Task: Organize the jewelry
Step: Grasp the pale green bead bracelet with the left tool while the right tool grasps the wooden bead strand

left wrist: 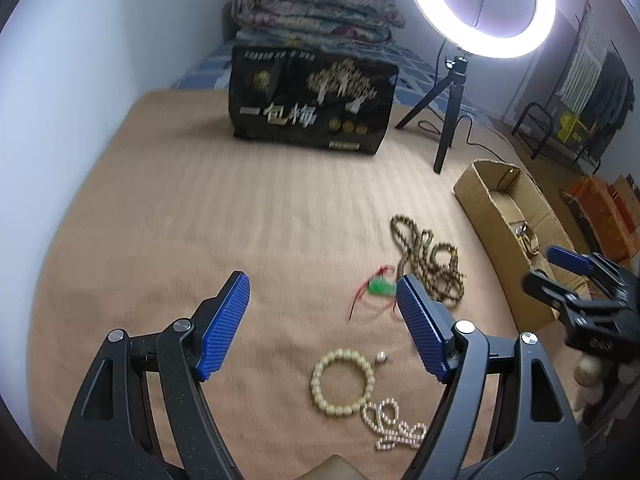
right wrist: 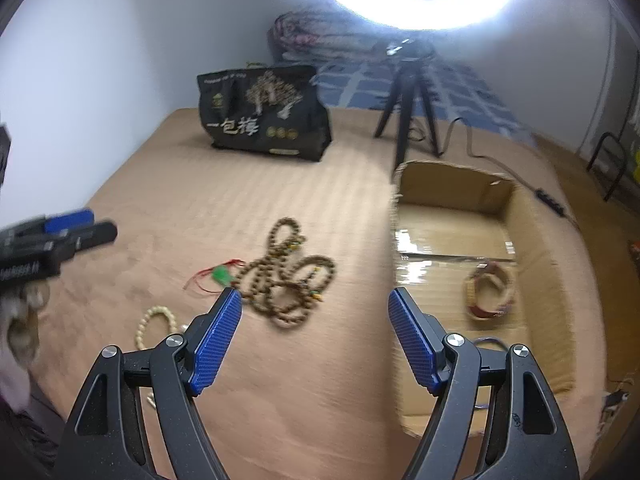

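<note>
Jewelry lies on a tan bedspread (left wrist: 200, 220). A cream bead bracelet (left wrist: 342, 382) and a small pearl strand (left wrist: 394, 426) lie between my left gripper's fingers. A green pendant on red cord (left wrist: 380, 287) and a long brown bead necklace (left wrist: 432, 264) lie beyond. My left gripper (left wrist: 322, 292) is open and empty above them. My right gripper (right wrist: 314, 304) is open and empty, over the bedspread between the brown necklace (right wrist: 288, 276) and a cardboard box (right wrist: 532, 280). The box holds a bangle bundle (right wrist: 489, 290).
A black printed bag (left wrist: 310, 100) stands at the back. A ring light on a tripod (left wrist: 480, 8) stands back right, its cable trailing by the box. Folded quilts (left wrist: 316, 12) lie behind. The right gripper shows at the left wrist view's right edge (left wrist: 576, 276).
</note>
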The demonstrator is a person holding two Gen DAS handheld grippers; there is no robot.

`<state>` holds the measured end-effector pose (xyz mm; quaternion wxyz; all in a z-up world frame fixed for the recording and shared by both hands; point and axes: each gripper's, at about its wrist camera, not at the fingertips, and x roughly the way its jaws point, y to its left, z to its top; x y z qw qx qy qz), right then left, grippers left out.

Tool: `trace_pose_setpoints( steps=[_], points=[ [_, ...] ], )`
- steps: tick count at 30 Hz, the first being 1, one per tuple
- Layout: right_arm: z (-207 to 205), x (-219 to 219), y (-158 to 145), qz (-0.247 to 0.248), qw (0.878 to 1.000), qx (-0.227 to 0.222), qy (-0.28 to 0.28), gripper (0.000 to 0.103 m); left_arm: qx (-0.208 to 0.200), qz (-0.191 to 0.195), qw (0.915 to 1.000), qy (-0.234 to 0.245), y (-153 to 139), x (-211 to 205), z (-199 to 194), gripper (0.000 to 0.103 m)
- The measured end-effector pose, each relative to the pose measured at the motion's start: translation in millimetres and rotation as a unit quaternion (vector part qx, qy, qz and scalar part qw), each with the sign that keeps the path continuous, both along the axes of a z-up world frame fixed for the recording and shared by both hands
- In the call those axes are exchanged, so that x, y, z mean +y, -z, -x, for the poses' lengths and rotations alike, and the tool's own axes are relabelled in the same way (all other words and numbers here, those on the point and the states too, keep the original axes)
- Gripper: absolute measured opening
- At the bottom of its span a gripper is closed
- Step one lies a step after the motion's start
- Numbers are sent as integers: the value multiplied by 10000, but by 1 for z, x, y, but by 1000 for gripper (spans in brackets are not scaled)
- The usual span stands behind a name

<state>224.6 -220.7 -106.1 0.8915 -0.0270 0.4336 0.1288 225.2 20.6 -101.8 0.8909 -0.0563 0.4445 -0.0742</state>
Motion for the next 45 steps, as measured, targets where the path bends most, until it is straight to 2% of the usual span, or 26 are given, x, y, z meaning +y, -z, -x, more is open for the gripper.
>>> trace_pose_setpoints(
  steps=[7, 12, 18, 23, 25, 31, 38, 42, 44, 45],
  points=[
    [-24, 38, 28, 113, 9982, 506, -303, 76, 418, 206, 9989, 61, 35, 7, 25, 78],
    [-36, 45, 44, 279, 9968, 702, -266, 76, 586, 13, 9982, 143, 54, 2, 33, 75],
    [-50, 41, 53, 274, 9960, 841, -152, 76, 893, -204, 9957, 148, 78, 5, 30, 56],
    [-58, 46, 61, 139, 9941, 1055, -207, 76, 1052, -260, 9939, 205, 92, 3, 25, 52],
    [-61, 48, 66, 147, 9934, 1131, -151, 76, 1097, -304, 9933, 198, 96, 3, 23, 45],
    [-79, 40, 81, -218, 9886, 1456, 298, 76, 1017, -430, 9937, 213, 99, -1, 18, 43],
    [-91, 50, 96, 237, 9883, 1456, 385, 76, 897, -723, 9929, 280, 100, -10, 15, 38],
    [-93, 55, 99, 408, 9884, 1412, 380, 76, 866, -802, 9926, 296, 100, -13, 14, 27],
    [-92, 59, 101, 571, 9889, 1338, 299, 72, 837, -850, 9923, 322, 100, -15, 14, 20],
    [-91, 60, 101, 576, 9893, 1312, 285, 64, 832, -861, 9923, 327, 101, -17, 14, 15]
  ],
)
